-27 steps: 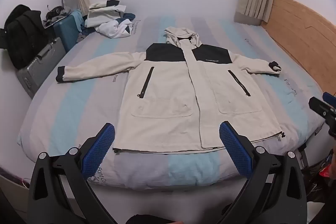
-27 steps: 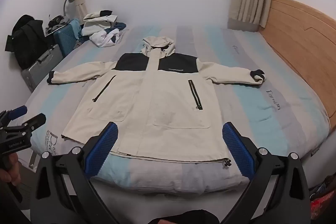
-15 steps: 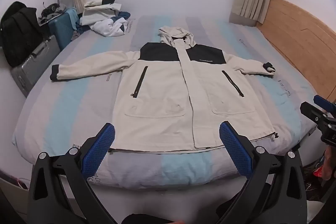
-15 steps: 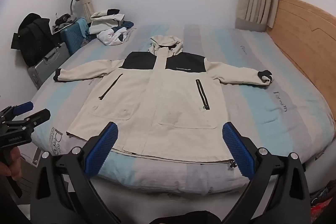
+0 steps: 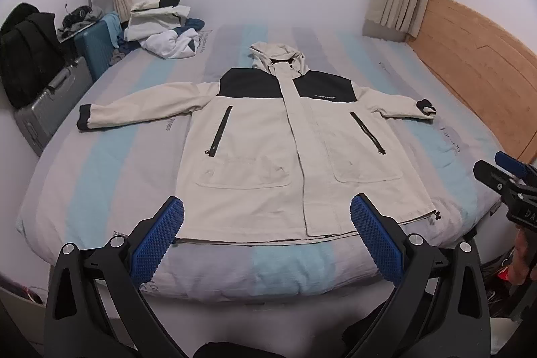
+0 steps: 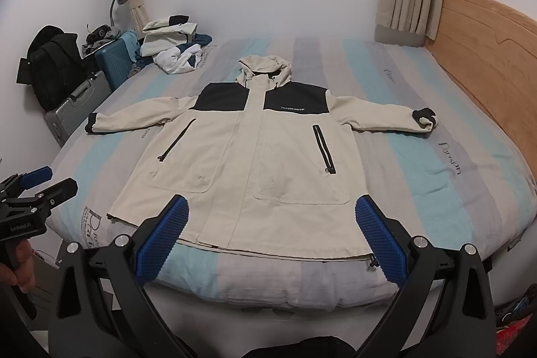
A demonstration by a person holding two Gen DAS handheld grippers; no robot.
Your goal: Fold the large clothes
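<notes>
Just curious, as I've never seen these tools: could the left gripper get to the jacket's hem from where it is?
Probably yes. The left gripper is open with nothing held, and the hem lies flat at the bed's near edge, nothing between them.

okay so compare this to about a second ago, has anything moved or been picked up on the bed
Nothing was picked up. Only the views shifted a little: the left gripper and right gripper drifted slightly in front of the bed, so the jacket sits a touch differently in frame. The jacket lies spread flat, front up, sleeves out, as before. Both grippers are open and empty, as before, and the pile of clothes is unchanged.
</notes>
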